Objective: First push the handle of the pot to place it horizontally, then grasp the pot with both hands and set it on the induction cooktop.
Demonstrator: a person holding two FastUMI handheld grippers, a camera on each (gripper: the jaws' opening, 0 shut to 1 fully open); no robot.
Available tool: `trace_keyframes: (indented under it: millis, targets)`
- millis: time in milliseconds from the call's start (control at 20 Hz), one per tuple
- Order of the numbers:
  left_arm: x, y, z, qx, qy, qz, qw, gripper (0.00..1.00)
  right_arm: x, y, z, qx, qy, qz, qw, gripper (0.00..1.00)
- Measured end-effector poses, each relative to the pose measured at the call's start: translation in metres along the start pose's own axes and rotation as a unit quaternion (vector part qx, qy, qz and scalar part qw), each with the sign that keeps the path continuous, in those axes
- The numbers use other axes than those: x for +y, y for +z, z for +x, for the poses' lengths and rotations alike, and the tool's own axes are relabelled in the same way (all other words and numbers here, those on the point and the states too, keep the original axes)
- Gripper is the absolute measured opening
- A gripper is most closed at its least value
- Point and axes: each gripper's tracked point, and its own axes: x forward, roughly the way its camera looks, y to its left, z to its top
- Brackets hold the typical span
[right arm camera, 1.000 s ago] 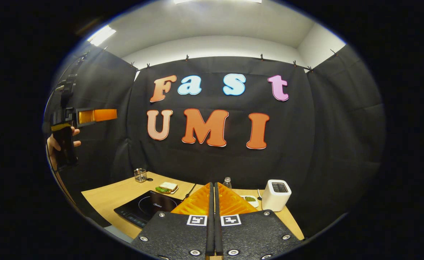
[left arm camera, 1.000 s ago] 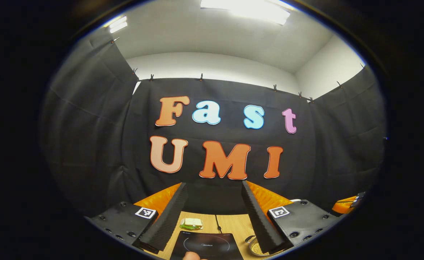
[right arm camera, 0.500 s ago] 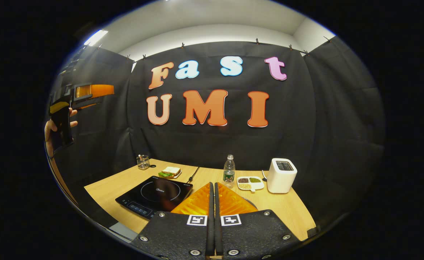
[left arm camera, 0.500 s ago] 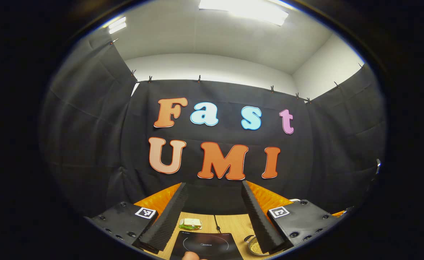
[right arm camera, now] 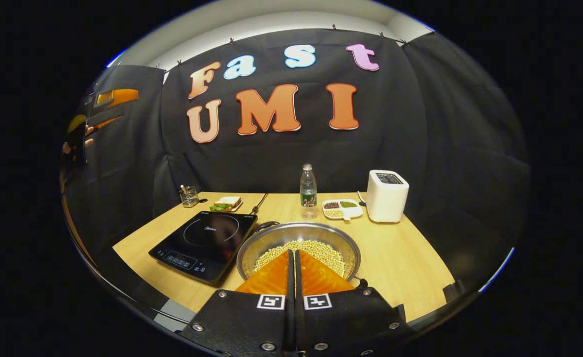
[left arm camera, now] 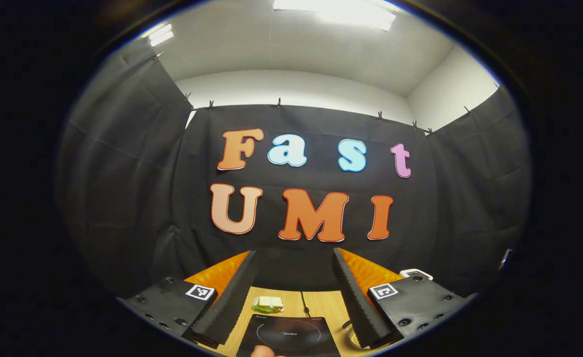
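Taking the induction cooktop (right arm camera: 202,244) as the marker on the wooden table (right arm camera: 410,258): up and far to its left the left gripper (right arm camera: 103,103) hangs in the air, held in a hand (right arm camera: 75,145) — its fingers spread wide apart. Just behind the cooktop lie a small glass (right arm camera: 189,196) and a sandwich (right arm camera: 226,203). Touching its right edge sits the pot (right arm camera: 298,248), full of pale beans. Behind the pot stand a bottle (right arm camera: 308,191), a divided dish (right arm camera: 342,208) and a white toaster (right arm camera: 386,195). The right gripper (right arm camera: 291,263) hovers at the pot's near rim — fingers pressed together, holding nothing.
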Motion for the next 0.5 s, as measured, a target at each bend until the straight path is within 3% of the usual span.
trace_keyframes:
  millis: [500]
  targets:
    - [0.001, -0.017, 0.011, 0.017, 0.008, 0.005, 1.000, 0.98, -0.031, -0.074, 0.030, 0.075, -0.023, 0.021, 0.997, 0.00]
